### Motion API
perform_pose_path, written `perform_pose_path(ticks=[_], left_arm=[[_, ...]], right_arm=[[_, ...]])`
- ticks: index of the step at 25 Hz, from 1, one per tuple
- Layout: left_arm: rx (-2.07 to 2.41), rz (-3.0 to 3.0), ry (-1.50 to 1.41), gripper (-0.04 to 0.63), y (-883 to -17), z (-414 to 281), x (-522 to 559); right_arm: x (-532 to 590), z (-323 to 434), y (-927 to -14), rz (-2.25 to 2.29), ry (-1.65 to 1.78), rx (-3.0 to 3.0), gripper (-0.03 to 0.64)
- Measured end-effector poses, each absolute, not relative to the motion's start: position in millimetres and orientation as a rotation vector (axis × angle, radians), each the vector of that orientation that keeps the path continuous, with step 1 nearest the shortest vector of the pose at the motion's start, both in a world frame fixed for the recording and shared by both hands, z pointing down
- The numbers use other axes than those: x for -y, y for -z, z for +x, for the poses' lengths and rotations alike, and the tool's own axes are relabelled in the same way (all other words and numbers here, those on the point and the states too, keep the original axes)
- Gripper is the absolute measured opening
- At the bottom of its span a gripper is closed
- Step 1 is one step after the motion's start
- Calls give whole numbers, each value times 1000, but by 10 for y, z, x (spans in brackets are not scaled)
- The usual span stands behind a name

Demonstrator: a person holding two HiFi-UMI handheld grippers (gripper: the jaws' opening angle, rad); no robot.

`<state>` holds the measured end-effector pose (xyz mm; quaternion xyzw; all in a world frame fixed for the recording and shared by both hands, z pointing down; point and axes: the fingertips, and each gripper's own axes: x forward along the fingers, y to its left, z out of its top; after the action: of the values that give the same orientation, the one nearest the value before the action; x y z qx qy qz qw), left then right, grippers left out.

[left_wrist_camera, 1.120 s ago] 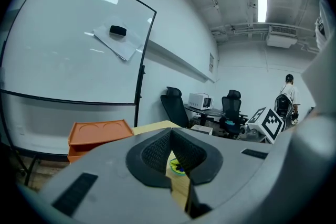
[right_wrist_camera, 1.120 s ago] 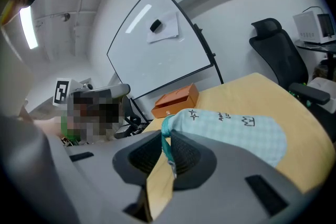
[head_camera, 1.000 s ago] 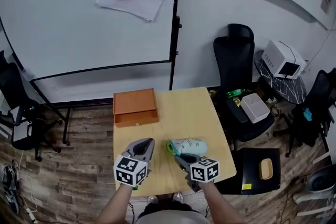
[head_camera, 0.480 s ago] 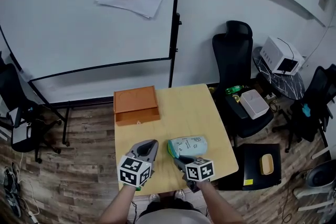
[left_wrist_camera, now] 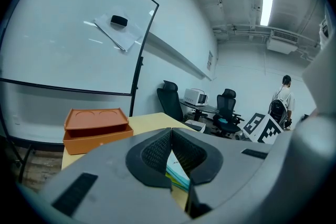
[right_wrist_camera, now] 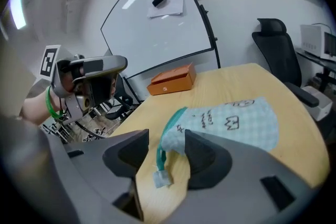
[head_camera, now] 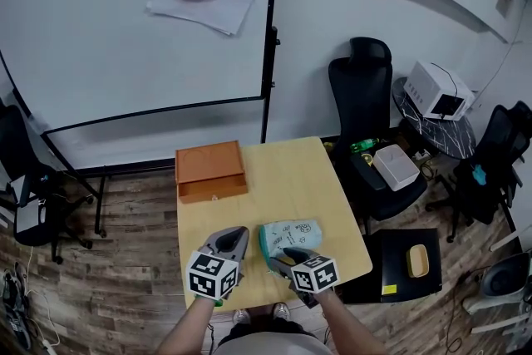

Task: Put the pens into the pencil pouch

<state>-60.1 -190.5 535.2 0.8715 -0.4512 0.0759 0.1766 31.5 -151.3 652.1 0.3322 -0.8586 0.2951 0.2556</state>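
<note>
The pale blue checked pencil pouch (head_camera: 291, 234) lies flat on the wooden table (head_camera: 283, 179), its green zip end toward me. In the right gripper view the pouch (right_wrist_camera: 231, 123) reaches between the jaws, and its zip tab (right_wrist_camera: 161, 178) rests on the wood. My right gripper (head_camera: 279, 256) (right_wrist_camera: 165, 147) is open around that zip end without pinching it. My left gripper (head_camera: 233, 235) (left_wrist_camera: 171, 134) hovers just left of the pouch, its pads pressed together with nothing between them. No pens show in any view.
An orange two-tier box (head_camera: 211, 170) (left_wrist_camera: 97, 127) sits at the table's far left corner. A whiteboard (head_camera: 133, 29) stands behind the table, and black office chairs (head_camera: 362, 108) and a side table with a white appliance (head_camera: 439, 90) are to the right.
The head view has drifted a little. Both grippers stay near the table's front edge, and the right one has edged closer to the pouch's zip end.
</note>
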Motion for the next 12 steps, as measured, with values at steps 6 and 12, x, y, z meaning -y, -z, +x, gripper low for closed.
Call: perform_pose_path(ticks=[6, 12], left_arm=[[1343, 2484, -156, 14, -5102, -634, 1980], [1486, 2529, -94, 14, -4712, -748, 2081]], right_arm=[[1786, 463, -5899, 1019, -648, 2471, 161], [2175, 634, -5046, 1215, -375, 2614, 91]])
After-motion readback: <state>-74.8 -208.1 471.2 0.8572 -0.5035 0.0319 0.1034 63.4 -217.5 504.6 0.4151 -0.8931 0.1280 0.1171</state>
